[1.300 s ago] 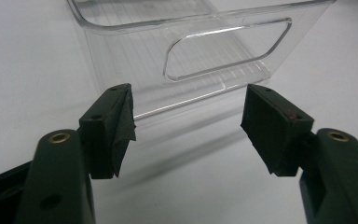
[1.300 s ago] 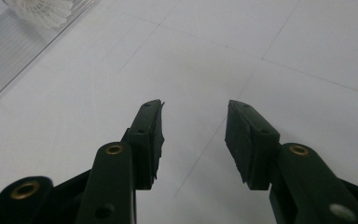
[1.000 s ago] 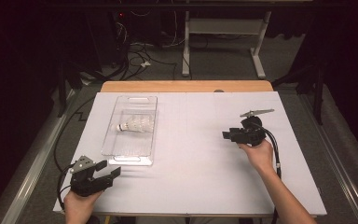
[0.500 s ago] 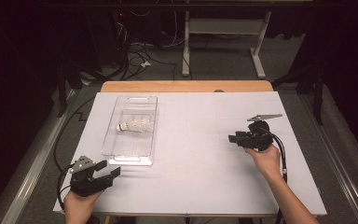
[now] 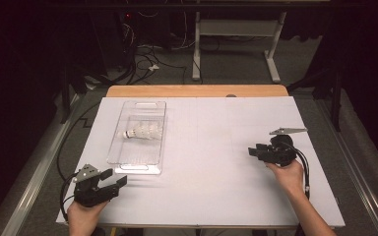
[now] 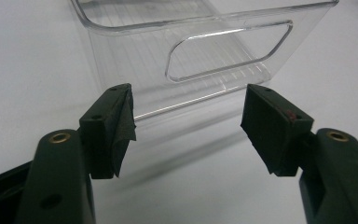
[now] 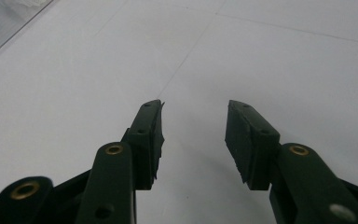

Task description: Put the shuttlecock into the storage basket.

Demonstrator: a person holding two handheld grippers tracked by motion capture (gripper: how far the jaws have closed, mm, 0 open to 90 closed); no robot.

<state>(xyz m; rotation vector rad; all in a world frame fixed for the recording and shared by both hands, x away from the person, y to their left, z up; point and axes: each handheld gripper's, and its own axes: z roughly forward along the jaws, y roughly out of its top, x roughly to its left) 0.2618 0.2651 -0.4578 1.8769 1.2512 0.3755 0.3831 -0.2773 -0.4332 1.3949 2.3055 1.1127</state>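
With the shuttlecock (image 5: pixel 142 132) lying in the clear bin (image 5: pixel 150 169), I hold both grippers, left (image 5: pixel 117 178) and right (image 5: pixel 253 151), open and empty.

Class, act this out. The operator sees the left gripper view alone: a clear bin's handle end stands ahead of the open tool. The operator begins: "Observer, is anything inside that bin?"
Observer: Yes. A white shuttlecock lies on its side in the clear bin, about midway along it.
Operator: Where is the other tool?
Observer: The right tool is over the bare white table on the right side, well apart from the bin.
Operator: Is it holding anything?
Observer: No. Its jaws stand open with nothing between them.
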